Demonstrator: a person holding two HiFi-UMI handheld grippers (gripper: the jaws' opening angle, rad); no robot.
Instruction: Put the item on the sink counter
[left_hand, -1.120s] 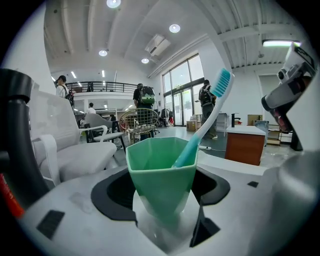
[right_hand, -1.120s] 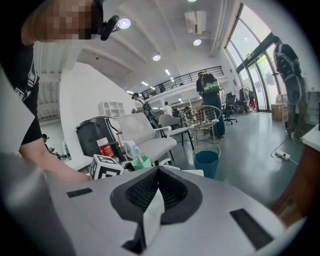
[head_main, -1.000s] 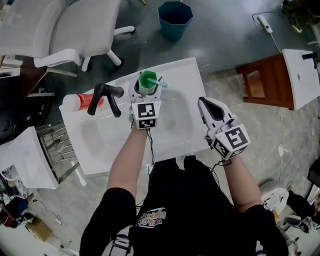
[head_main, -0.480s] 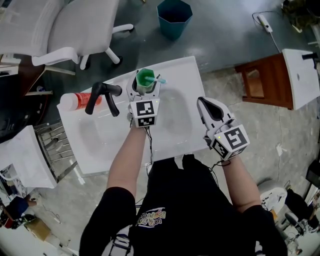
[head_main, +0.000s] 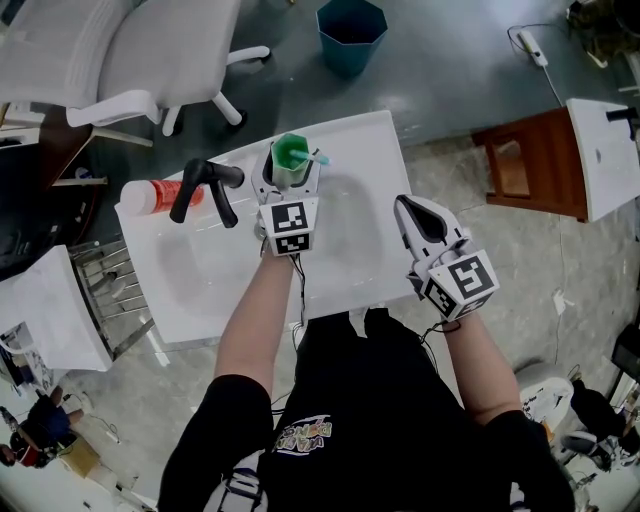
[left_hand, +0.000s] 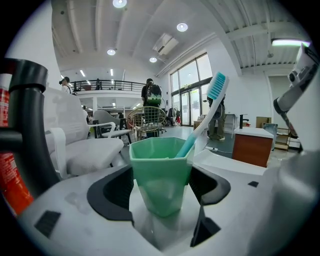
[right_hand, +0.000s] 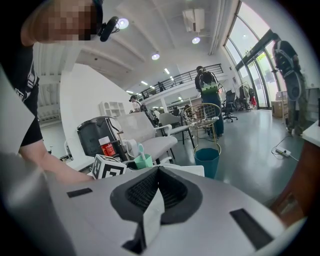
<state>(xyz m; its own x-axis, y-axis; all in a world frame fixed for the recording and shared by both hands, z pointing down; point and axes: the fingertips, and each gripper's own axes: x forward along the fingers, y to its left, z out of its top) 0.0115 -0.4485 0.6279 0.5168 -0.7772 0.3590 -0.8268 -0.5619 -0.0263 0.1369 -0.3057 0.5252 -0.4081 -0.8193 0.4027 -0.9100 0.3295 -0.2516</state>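
Beyond the left tongs (head_main: 290, 160) stand a white office chair (head_main: 130, 60) and a teal bin (head_main: 351, 35) on a dark glossy floor (head_main: 450, 60). Right of the right tongs (head_main: 410, 210), a brown wooden cabinet (head_main: 525, 165) sits on pale speckled flooring (head_main: 520, 280). Round ceiling lights (left_hand: 182, 26) and tall windows (left_hand: 192, 95) brighten the hall.

The lower end of the toothbrush (left_hand: 203, 125) is hidden inside the green cup (left_hand: 161, 172).

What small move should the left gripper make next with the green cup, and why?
Probably open the left gripper slightly to release the green cup. The cup, with its toothbrush, appears to sit upright on the white sink counter beside the black faucet, between the jaws.
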